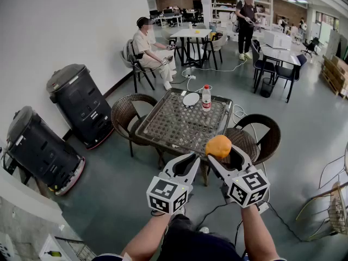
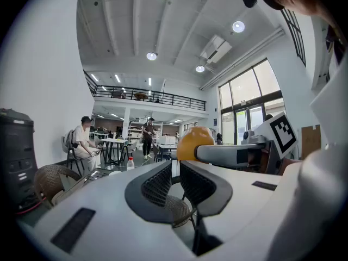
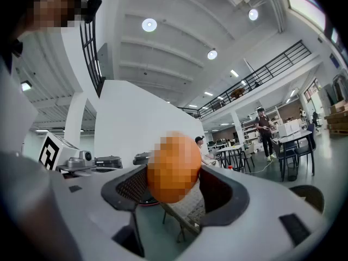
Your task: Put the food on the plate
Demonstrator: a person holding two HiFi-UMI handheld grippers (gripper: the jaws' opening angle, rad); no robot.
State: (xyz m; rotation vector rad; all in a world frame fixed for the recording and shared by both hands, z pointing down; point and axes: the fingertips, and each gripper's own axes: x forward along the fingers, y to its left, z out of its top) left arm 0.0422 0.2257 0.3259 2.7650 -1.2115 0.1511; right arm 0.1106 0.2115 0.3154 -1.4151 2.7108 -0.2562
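Observation:
A round orange piece of food (image 1: pixel 218 145) sits between the tips of my right gripper (image 1: pixel 221 152), held up in the air short of the table's near edge. In the right gripper view the food (image 3: pixel 174 168) fills the gap, with both jaws of that gripper (image 3: pixel 175 182) against it. My left gripper (image 1: pixel 186 159) hangs just to its left, shut and empty; its pads (image 2: pixel 163 181) nearly meet. The white plate (image 1: pixel 191 99) lies at the far end of the glass-topped table (image 1: pixel 163 129), beside a red-capped bottle (image 1: pixel 206 98).
Wicker chairs stand at the table's left (image 1: pixel 126 113) and near right (image 1: pixel 255 137). Two dark round machines (image 1: pixel 79 102) line the left wall. A cable runs across the floor below me (image 1: pixel 217 211). A person sits (image 1: pixel 147 48) and another stands (image 1: pixel 246 18) farther back.

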